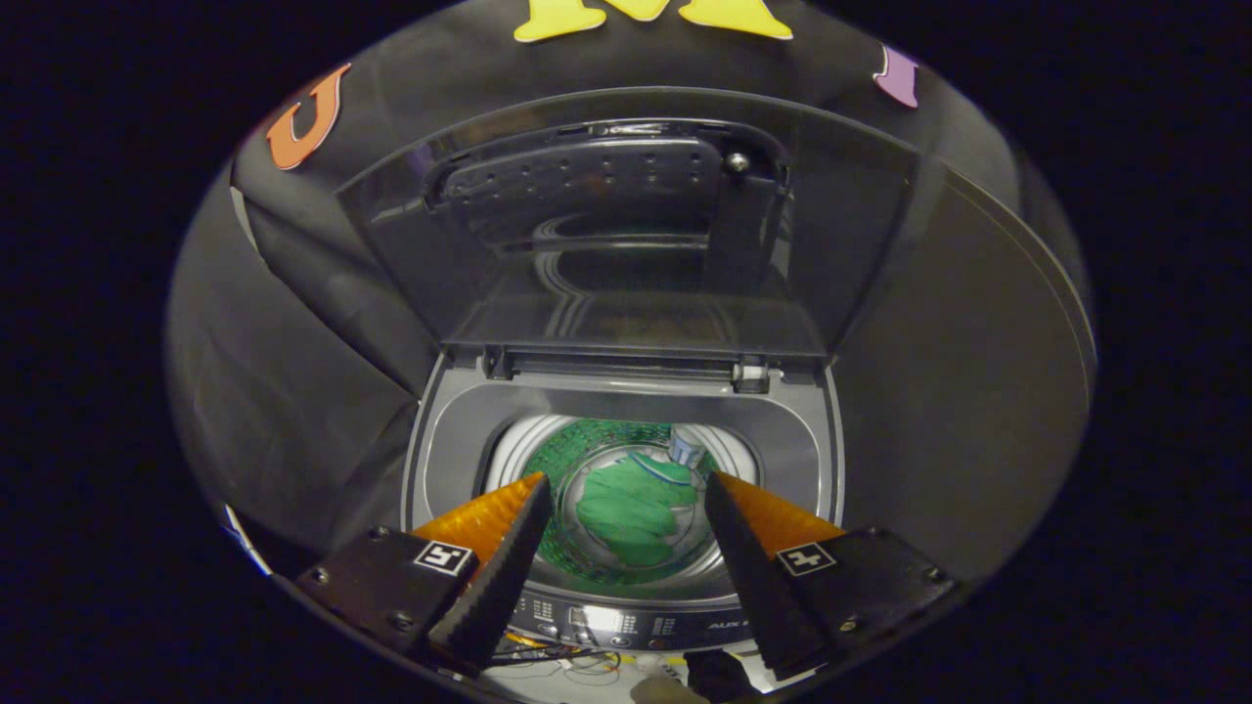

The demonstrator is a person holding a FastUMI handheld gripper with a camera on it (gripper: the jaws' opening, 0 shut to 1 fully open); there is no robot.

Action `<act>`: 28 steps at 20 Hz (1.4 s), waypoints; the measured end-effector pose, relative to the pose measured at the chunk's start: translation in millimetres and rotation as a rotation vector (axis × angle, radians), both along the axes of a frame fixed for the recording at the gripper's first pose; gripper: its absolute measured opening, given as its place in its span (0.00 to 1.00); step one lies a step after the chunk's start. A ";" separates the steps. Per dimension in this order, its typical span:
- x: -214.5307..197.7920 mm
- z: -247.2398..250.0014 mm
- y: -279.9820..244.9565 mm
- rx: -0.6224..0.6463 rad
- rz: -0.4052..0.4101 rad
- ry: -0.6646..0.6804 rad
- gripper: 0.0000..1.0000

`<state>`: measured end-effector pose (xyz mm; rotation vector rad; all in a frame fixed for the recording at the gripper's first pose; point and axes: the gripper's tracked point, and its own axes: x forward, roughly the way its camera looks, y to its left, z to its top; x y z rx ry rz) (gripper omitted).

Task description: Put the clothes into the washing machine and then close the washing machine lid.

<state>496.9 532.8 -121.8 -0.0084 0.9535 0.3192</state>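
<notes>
Washing machine [626, 411]: top-loader, grey top frame, directly ahead of and below the gripper [626, 499] fingers. Lid [626, 225]: dark, translucent, raised upright on its rear hinges, well beyond the fingers. Drum open, metal wall lit green. Clothes [631, 508]: one green garment, crumpled, lying on the drum floor, seen in the gap between the spread fingers; a pale blue-trimmed piece lies at its far edge. Control panel just below the fingertips.

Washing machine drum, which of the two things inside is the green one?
The crumpled green garment at the drum's bottom, seen between the open tongs; the small pale item sits behind it.
</notes>
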 end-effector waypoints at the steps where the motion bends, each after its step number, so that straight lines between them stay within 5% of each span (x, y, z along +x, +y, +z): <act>1: -1.8 -0.2 -0.1 -0.001 -0.001 0.004 0.98; 12: -6.7 27.8 -1.8 0.002 -0.011 -0.107 0.98; 28: 22.0 184.6 1.9 0.062 -0.004 -0.452 0.98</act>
